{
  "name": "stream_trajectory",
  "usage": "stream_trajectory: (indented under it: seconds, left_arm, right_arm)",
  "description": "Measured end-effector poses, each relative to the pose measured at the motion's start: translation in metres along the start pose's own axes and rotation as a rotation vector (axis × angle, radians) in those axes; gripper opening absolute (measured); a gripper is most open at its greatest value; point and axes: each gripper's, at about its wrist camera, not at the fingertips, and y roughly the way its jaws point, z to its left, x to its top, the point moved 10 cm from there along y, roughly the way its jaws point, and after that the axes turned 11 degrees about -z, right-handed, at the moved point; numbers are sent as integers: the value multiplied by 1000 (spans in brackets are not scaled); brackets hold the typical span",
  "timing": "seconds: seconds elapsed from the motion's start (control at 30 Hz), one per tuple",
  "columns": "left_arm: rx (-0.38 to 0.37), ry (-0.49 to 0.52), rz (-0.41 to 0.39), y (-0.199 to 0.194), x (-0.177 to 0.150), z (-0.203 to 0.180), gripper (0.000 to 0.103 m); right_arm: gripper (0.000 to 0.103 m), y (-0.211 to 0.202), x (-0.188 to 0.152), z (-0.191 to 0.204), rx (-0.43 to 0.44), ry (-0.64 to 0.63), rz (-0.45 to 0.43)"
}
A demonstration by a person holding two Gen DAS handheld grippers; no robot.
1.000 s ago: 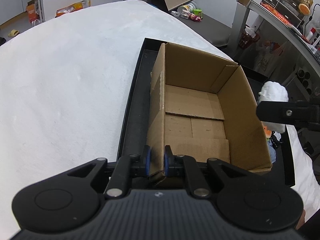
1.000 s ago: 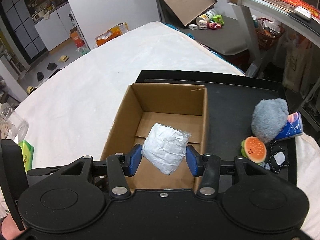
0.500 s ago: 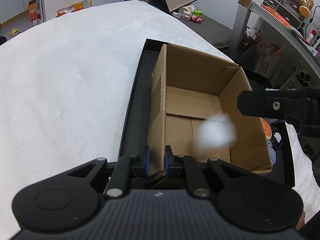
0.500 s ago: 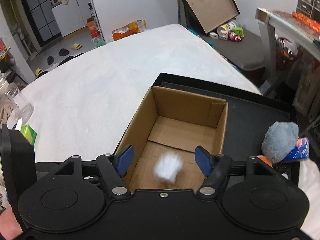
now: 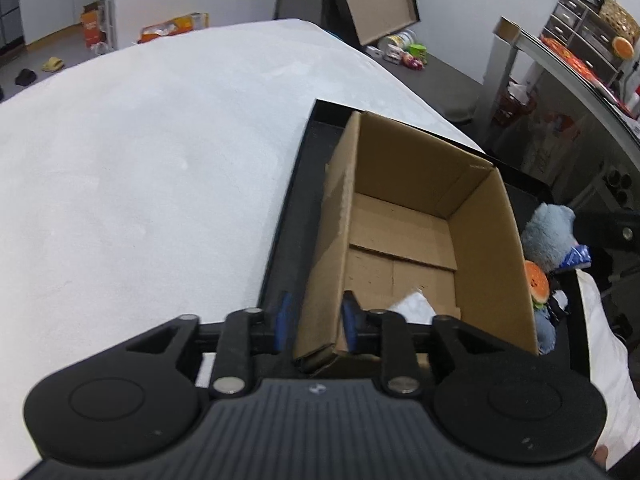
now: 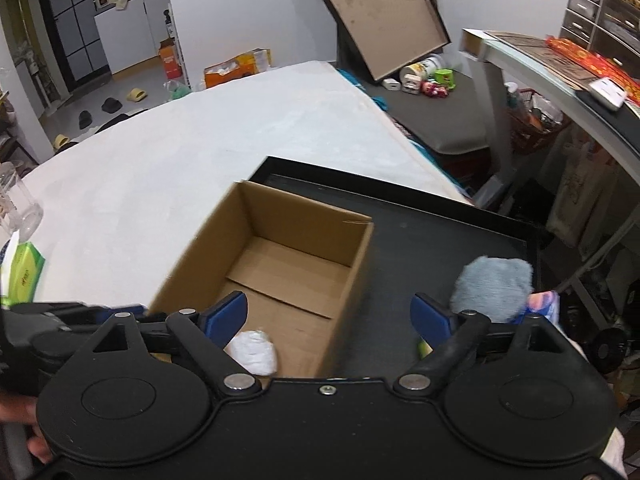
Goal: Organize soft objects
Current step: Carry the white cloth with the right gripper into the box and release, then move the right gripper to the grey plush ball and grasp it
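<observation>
A brown cardboard box (image 5: 484, 248) (image 6: 352, 256) stands open on a black tray (image 6: 424, 232). A white soft bundle (image 6: 254, 350) (image 5: 414, 308) lies on the box floor at its near end. My left gripper (image 5: 314, 322) is open, its jaws astride the box's near left wall without pressing it. My right gripper (image 6: 330, 316) is open wide and empty above the box's near right corner. A grey plush (image 6: 492, 286) (image 5: 550, 236), a blue pouch (image 6: 542, 306) and an orange burger toy (image 5: 536, 286) lie on the tray right of the box.
The tray sits on a white-covered table (image 5: 140, 184). A green tissue pack (image 6: 24, 278) and a clear jar (image 6: 18, 208) are at the table's left. A glass desk (image 6: 560, 80) and clutter stand at the right.
My right gripper opened and dropped the white bundle, which fell into the box, then shifted right. My left gripper let go of the box wall, its jaws now apart.
</observation>
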Motion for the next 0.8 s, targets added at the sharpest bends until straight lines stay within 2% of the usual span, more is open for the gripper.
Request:
stream_trajectory:
  seconds: [0.27, 0.47, 0.67, 0.8]
  left_arm:
    - [69, 65, -10, -1, 3, -8, 50]
    - [124, 107, 2, 1, 6, -9, 60]
    - [174, 129, 34, 9, 8, -10, 61]
    - [211, 157, 13, 12, 14, -14, 61]
  right_arm:
    - [90, -1, -10, -52, -33, 75, -15]
    - [92, 5, -11, -85, -47, 125, -16]
    - [93, 13, -17, -112, -66, 176, -42]
    - [93, 25, -28, -125, -74, 200, -29]
